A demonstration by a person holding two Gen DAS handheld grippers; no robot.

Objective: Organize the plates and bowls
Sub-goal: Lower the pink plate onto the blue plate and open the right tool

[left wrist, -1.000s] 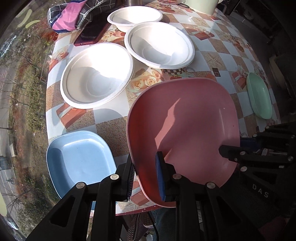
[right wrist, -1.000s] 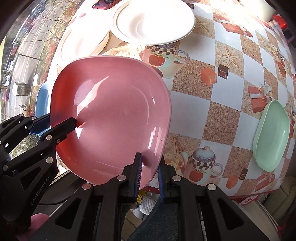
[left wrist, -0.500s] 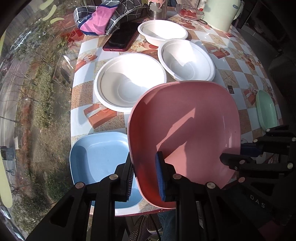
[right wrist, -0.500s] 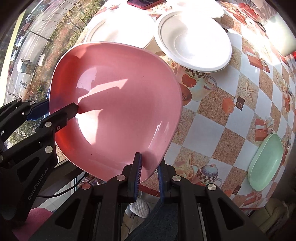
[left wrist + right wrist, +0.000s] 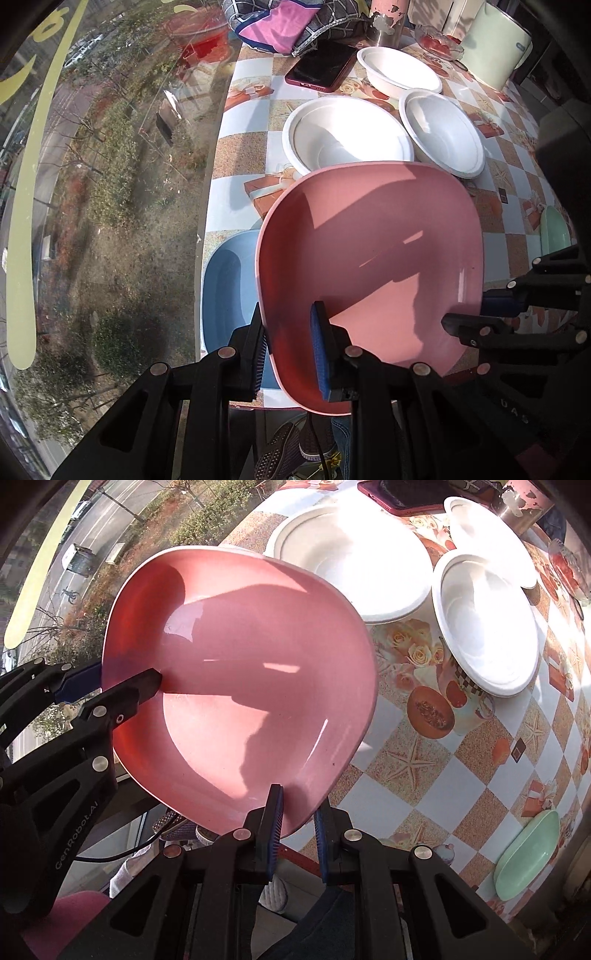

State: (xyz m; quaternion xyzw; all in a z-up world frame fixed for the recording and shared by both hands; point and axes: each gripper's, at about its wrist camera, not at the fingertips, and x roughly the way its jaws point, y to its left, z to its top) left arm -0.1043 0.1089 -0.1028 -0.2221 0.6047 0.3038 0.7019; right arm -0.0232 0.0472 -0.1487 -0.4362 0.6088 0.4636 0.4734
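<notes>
Your left tongs [image 5: 288, 349] and right tongs [image 5: 297, 834] both clamp the rim of the pink plate [image 5: 369, 266], on opposite edges. It hangs above the bench [image 5: 424, 775] edge, partly over the blue plate [image 5: 229, 288]. Three white bowls [image 5: 347, 136] sit beyond; green plate [image 5: 526, 853] well apart.

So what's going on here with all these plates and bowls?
A person holds the pink plate in the air with both grippers: the left gripper and the right gripper are each shut on its rim. It hangs partly over the blue plate at the table's edge. Three white bowls and a green plate sit on the table.
</notes>
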